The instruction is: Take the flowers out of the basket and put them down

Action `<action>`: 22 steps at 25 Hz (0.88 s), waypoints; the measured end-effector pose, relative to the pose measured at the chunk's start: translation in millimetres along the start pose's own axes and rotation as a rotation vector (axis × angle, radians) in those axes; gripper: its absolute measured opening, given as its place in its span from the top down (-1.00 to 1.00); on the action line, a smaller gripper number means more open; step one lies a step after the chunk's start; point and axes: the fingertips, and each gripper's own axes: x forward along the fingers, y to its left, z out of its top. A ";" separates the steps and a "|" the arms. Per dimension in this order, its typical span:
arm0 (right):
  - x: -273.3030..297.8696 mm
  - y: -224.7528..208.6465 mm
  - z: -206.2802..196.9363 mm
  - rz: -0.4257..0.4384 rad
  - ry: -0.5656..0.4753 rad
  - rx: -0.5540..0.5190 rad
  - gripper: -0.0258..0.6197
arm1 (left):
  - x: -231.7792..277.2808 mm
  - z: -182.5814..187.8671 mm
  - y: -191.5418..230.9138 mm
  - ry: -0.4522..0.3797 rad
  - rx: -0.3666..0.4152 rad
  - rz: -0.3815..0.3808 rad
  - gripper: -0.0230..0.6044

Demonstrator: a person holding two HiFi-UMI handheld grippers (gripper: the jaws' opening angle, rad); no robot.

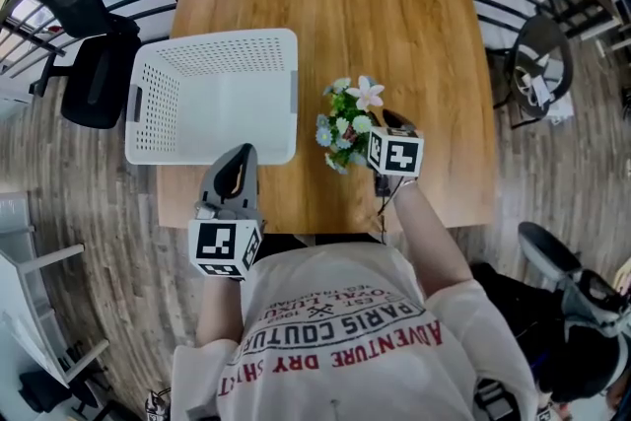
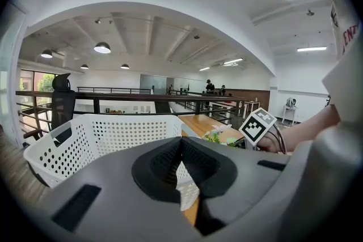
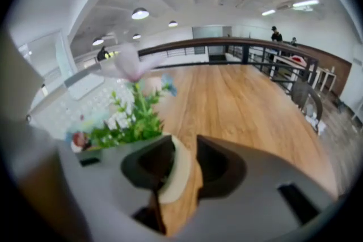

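The bunch of artificial flowers (image 1: 350, 123), green leaves with pink, white and blue blooms, stands in a small cream pot on the wooden table (image 1: 394, 15), just right of the white perforated basket (image 1: 217, 42). My right gripper (image 1: 383, 128) is at the pot from the near side. In the right gripper view the pot's rim (image 3: 177, 170) lies between the jaws of the right gripper (image 3: 186, 150), against the left one, with a gap to the right one. The flowers (image 3: 133, 122) rise just beyond. My left gripper (image 1: 240, 153) hovers at the basket's near edge, tips together (image 2: 181, 141), holding nothing.
The basket (image 2: 113, 133) looks empty and fills the table's left side. The table's front edge runs just below both grippers. Black office chairs (image 1: 84, 35) stand left of the table, another chair (image 1: 537, 64) to the right. A railing runs along the far side.
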 end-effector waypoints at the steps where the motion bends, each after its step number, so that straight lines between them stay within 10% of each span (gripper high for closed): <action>1: -8.6 2.2 11.1 0.001 -0.051 -0.005 0.44 | 0.1 0.9 0.1 -0.001 0.000 -0.004 0.85; 10: -112.1 78.2 107.6 0.053 -0.477 -0.197 0.80 | -4.8 39.4 17.6 -0.061 0.035 -0.053 0.85; 22: -166.1 189.1 145.4 0.223 -0.719 -0.275 0.83 | -29.2 78.5 75.7 -0.143 0.057 -0.052 0.85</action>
